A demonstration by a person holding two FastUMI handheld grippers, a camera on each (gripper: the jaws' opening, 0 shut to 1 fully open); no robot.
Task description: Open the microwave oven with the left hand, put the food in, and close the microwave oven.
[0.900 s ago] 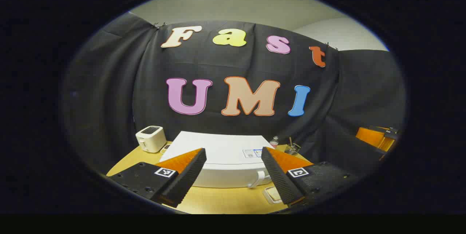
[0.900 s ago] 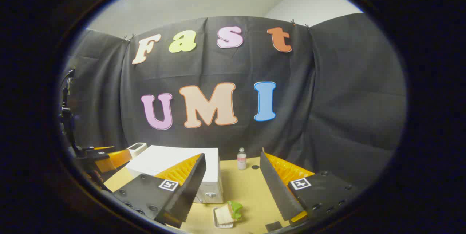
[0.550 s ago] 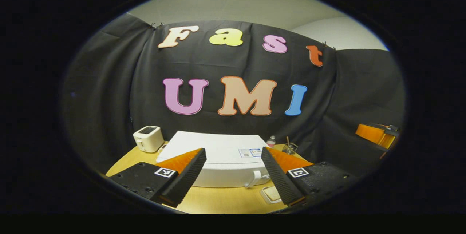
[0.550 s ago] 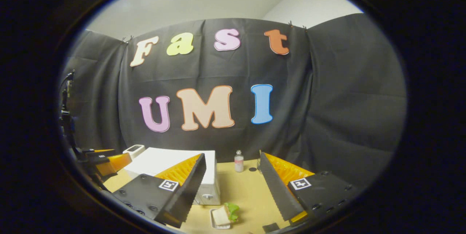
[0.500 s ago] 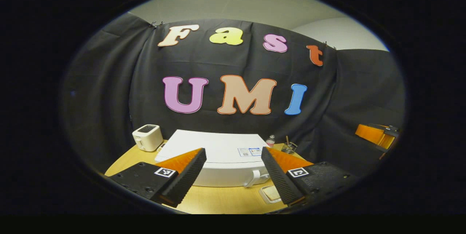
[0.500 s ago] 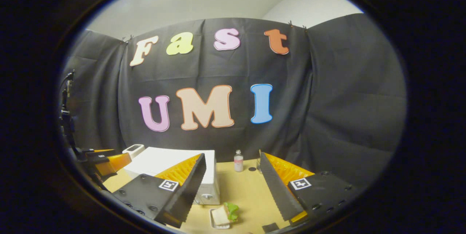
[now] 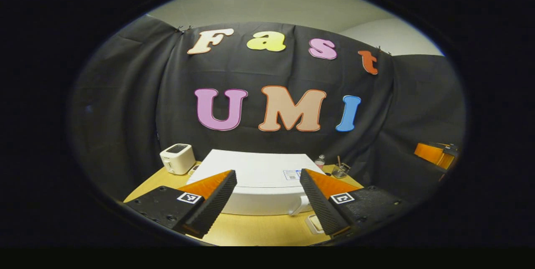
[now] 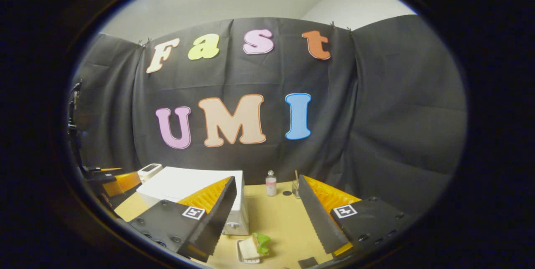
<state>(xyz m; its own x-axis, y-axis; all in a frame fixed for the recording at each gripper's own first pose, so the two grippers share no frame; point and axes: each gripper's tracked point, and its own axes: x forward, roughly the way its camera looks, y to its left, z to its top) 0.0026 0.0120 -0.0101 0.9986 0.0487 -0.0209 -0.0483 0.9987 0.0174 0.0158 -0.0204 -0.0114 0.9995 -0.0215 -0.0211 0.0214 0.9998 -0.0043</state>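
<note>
I am holding my left gripper (image 7: 268, 185) wide open and empty above the desk (image 7: 250, 229), pointing at the microwave (image 7: 259, 185) just ahead. The microwave is white, boxy, sitting closed, its handle (image 7: 301, 205) showing beside my right-hand finger. My right gripper (image 8: 267, 202) is also gaping wide, gripping nothing. The food (image 8: 255, 247), a sandwich with green lettuce, is lying in a small tray (image 8: 240, 250) on the desk below and between its fingers, just in front of the microwave's right corner. A toaster (image 7: 177, 158) is standing left of the microwave.
</note>
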